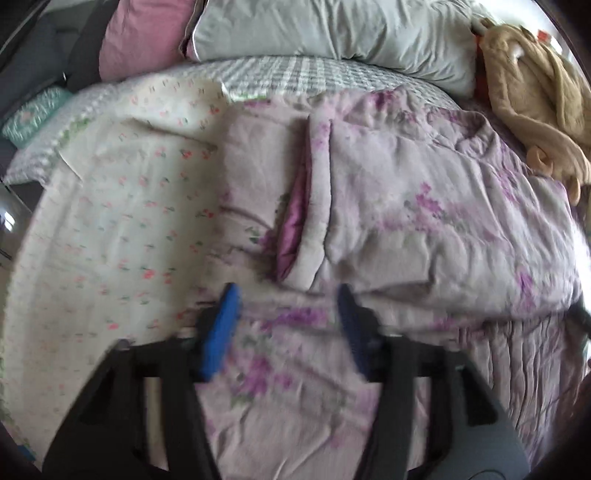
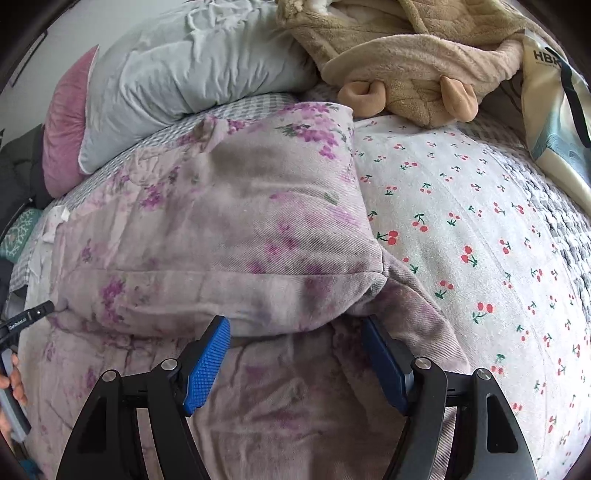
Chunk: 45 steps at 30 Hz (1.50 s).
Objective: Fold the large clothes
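A large lilac quilt with purple flowers (image 1: 406, 206) lies folded over on the bed, with a darker purple lining (image 1: 290, 229) showing in a crease. It fills the right wrist view too (image 2: 229, 229), its folded edge running just beyond the fingers. My left gripper (image 1: 286, 295) is open and empty, low over the quilt's near layer. My right gripper (image 2: 295, 328) is open and empty, its blue pads (image 2: 207, 365) on either side of the folded edge, near the quilt's right corner (image 2: 384, 277). The left gripper's tip (image 2: 33, 317) shows at the far left.
A white cherry-print sheet (image 2: 480, 229) covers the bed, also seen in the left wrist view (image 1: 122, 229). A grey pillow (image 1: 332, 29) and pink pillow (image 1: 136, 40) lie at the head. A beige plush robe (image 2: 406, 55) and a bag (image 2: 554, 122) lie at the back right.
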Each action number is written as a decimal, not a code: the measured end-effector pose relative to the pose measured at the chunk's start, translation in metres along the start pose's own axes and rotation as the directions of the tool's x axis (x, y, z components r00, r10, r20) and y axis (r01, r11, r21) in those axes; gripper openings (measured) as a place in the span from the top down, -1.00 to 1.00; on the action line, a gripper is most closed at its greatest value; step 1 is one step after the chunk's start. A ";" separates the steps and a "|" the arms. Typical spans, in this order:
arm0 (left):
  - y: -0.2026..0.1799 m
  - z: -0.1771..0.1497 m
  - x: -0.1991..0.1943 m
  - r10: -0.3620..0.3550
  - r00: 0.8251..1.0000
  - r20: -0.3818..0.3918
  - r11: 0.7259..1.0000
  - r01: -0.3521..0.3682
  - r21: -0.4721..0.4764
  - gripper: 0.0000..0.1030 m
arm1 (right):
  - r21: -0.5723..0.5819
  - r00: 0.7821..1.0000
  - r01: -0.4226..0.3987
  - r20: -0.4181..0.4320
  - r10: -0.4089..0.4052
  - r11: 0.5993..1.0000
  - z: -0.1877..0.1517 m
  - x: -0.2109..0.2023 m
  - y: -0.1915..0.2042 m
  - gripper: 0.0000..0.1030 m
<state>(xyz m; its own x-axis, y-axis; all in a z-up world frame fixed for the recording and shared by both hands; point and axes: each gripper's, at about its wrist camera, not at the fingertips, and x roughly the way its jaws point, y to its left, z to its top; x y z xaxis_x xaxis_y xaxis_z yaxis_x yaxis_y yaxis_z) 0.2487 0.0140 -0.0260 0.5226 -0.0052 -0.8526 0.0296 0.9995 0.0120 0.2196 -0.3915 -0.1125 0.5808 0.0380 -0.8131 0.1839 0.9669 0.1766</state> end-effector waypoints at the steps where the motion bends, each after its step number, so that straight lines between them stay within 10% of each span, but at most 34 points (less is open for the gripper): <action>1: 0.002 -0.004 -0.012 -0.005 1.000 0.004 1.000 0.005 0.008 -0.54 | -0.007 1.000 0.005 -0.001 -0.005 1.000 0.000 -0.005 0.000 -0.45; 22: 0.030 -0.140 -0.090 -0.053 0.978 -0.203 0.992 0.075 0.104 -0.72 | 0.031 0.979 -0.072 -0.190 0.077 0.997 -0.111 -0.105 -0.040 -0.68; 39: 0.084 -0.203 -0.058 -0.174 0.872 -0.457 0.964 0.246 0.104 -0.72 | 0.066 0.950 -0.100 -0.290 0.115 0.993 -0.164 -0.133 -0.080 -0.68; 45: 0.091 -0.217 -0.056 -0.084 0.875 -0.476 0.955 0.207 0.212 -0.72 | 0.058 0.929 -0.098 -0.352 0.112 0.993 -0.178 -0.127 -0.085 -0.68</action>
<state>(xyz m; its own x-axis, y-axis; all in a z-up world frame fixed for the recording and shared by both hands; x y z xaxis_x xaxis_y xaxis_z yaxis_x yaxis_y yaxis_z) 0.0371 0.1120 -0.0904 0.0489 -0.0736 -0.9961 0.3175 0.9467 -0.0543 -0.0114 -0.4336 -0.1227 0.2814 0.2328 -0.9309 0.1721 0.9422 0.2876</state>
